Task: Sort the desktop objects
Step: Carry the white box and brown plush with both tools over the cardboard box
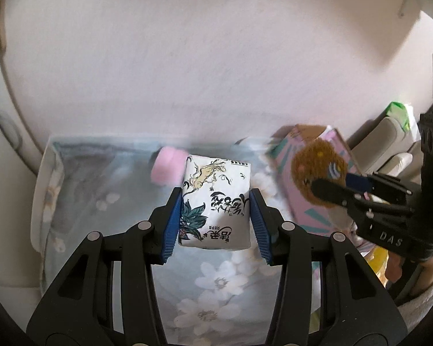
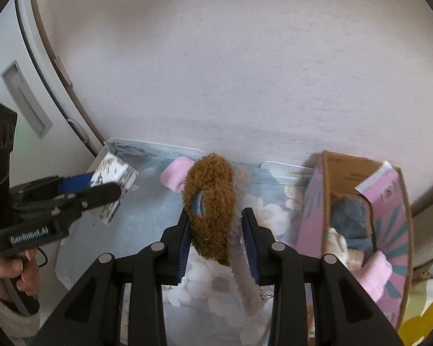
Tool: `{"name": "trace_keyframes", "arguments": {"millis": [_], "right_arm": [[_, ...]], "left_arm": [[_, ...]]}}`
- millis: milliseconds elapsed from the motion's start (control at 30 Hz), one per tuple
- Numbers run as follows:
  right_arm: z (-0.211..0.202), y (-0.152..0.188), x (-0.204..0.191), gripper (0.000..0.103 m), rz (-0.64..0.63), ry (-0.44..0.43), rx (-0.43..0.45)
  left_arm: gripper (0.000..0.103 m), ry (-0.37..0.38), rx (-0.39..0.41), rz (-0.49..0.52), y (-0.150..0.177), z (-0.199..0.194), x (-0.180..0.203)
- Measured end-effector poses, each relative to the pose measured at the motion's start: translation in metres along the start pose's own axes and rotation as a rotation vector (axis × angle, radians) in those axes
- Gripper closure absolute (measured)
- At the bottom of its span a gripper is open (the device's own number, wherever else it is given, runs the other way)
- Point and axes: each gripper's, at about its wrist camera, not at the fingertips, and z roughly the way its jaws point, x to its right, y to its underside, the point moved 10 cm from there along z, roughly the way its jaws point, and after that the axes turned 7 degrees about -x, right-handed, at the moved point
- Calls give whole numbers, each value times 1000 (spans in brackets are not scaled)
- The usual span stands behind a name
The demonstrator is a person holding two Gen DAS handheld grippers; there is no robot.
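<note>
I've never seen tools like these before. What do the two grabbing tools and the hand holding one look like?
Both are matte black plastic linkages with round silver pivot pins and ribbed blue pads on the fingers. The left gripper bears white "GenRobot.AI" lettering and a thin black cable; the right gripper reads "DAS". A bare hand in a grey knit cuff grips the left handle.

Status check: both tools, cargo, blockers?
Left tool shut on tissue pack. Right tool shut on brown plush. Pink box open, nothing blocking it.

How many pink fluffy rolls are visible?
2: one pink fluffy roll lies on the floral cloth; another sits in the pink cardboard box. More may be hidden.
</note>
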Motion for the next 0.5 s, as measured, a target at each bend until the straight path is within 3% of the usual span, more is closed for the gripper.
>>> {"name": "trace_keyframes", "arguments": {"millis": [200,500], "right_arm": [[-25,5,17,72,30,10,33],[-55,18,49,72,94,40,81]], "left_arm": [[61,33,35,14,-10,-20,23],[61,69,37,71,-21,-15,66]]}}
